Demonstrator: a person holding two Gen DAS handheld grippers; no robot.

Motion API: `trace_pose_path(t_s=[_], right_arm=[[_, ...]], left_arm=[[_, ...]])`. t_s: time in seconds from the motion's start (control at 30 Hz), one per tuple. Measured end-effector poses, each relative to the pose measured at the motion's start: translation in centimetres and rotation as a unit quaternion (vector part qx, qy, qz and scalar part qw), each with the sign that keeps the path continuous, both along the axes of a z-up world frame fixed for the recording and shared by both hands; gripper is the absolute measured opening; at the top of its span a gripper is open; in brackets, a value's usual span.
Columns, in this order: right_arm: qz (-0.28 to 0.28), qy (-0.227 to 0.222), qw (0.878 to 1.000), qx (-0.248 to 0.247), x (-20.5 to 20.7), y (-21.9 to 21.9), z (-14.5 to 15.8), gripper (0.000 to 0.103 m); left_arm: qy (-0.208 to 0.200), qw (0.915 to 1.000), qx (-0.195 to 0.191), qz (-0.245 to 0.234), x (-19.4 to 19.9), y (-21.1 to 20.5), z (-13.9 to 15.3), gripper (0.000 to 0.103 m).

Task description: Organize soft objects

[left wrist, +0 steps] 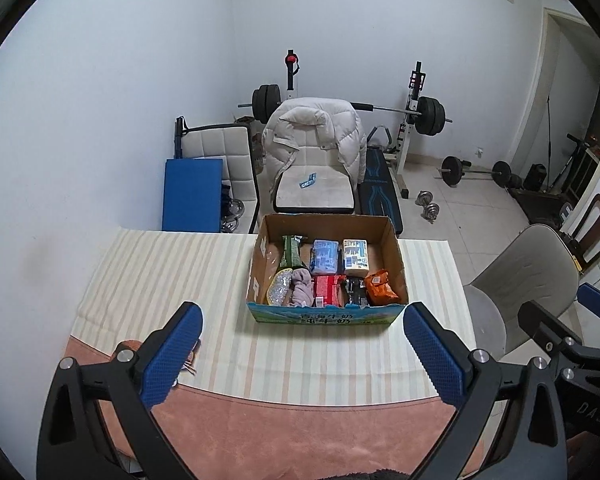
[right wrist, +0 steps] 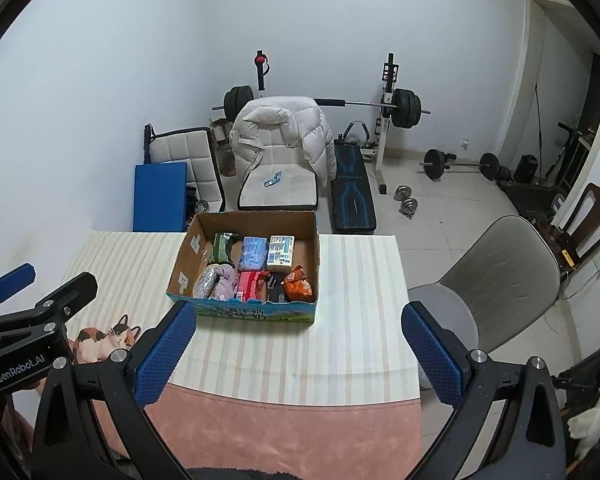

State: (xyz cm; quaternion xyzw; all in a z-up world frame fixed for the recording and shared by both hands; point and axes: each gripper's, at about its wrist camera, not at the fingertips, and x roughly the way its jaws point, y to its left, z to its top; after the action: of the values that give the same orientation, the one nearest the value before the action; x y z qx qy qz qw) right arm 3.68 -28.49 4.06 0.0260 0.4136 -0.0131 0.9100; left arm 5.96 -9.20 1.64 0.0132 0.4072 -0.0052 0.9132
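Observation:
An open cardboard box (left wrist: 396,258) stands on the striped tablecloth (left wrist: 172,272); it also shows in the right wrist view (right wrist: 184,264). It holds several soft packs: a green pack (left wrist: 291,250), a blue pack (left wrist: 325,256), a white pack (left wrist: 355,256), a silver pouch (left wrist: 279,289), a mauve cloth (left wrist: 301,287), a red pack (left wrist: 327,290) and an orange bag (left wrist: 381,288). My left gripper (left wrist: 302,356) is open and empty, above the table's near side. My right gripper (right wrist: 296,354) is open and empty, level with it.
A cat figure (right wrist: 106,340) lies on the pink mat (right wrist: 284,424) at the near left. A grey chair (right wrist: 496,280) stands right of the table. Behind the table are a chair with a white jacket (left wrist: 312,136), a blue pad (left wrist: 192,194) and a weight bench (left wrist: 380,192).

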Motion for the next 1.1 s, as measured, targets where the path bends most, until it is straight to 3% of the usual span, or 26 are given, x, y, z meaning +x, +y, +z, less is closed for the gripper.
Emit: trace_pose_path(t_s=[1.1], right_arm=[[-0.006,-0.012,1.0,-0.009,0.2,0.2,1.1,0.103]], left_arm=[[-0.011,0.9998,-0.001,0.015,-1.2,0.8,0.8,0.103]])
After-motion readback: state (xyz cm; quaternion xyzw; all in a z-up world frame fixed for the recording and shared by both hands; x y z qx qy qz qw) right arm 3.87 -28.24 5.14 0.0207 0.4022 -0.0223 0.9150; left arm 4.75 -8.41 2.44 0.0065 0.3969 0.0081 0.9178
